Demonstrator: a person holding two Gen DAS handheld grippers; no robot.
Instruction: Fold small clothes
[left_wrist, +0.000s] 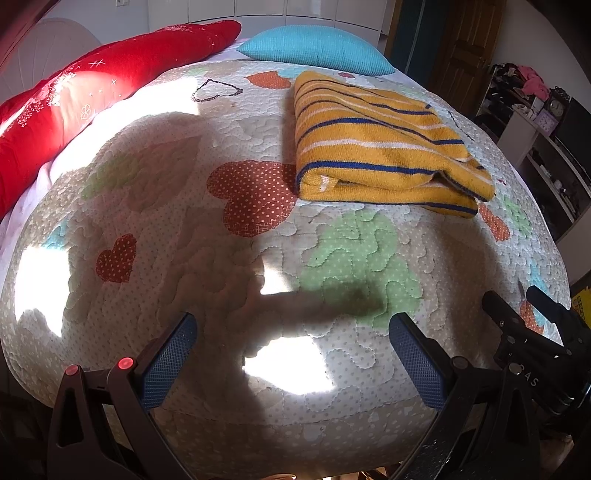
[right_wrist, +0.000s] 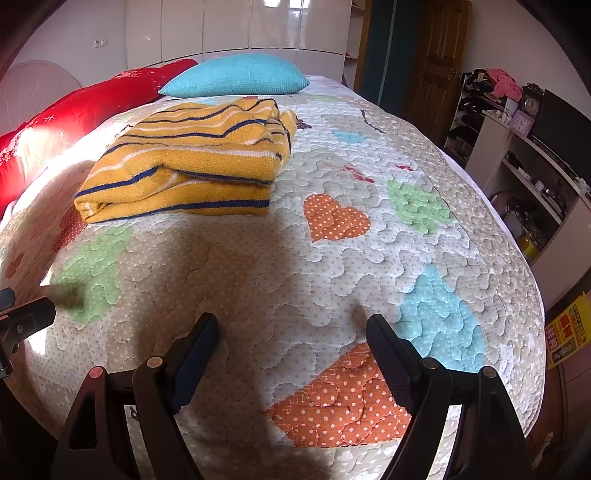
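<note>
Your yellow striped garment (left_wrist: 384, 147) lies folded into a thick bundle on the quilted bed cover (left_wrist: 258, 288), well ahead of both tools and closer to the blue pillow (left_wrist: 317, 48) than to you; in the right wrist view it sits up and to the left (right_wrist: 184, 166), with the red pillow (left_wrist: 92, 92) along the far left edge of the bed.

The risk, as I judge it, is in the bundle itself; its near edge shows loose layers gaping at one corner, so if you pinch only the top layer the fold could peel open, and a lift from one side alone could let the lower layers sag and slide out; the soft quilt also gives under pressure, so pressing down to catch an edge may snag the cover along with the cloth. Strong sun patches and deep shadows cross the quilt; they may hide where an edge really lies.

Your left hand-held gripper (left_wrist: 291, 358) stands wide apart, nothing between its blue pads (left_wrist: 170, 362), hovering above bare quilt; your right hand-held gripper (right_wrist: 291, 358) is likewise spread wide and empty, touching nothing that I can see, over the orange patch (right_wrist: 343, 402).
</note>
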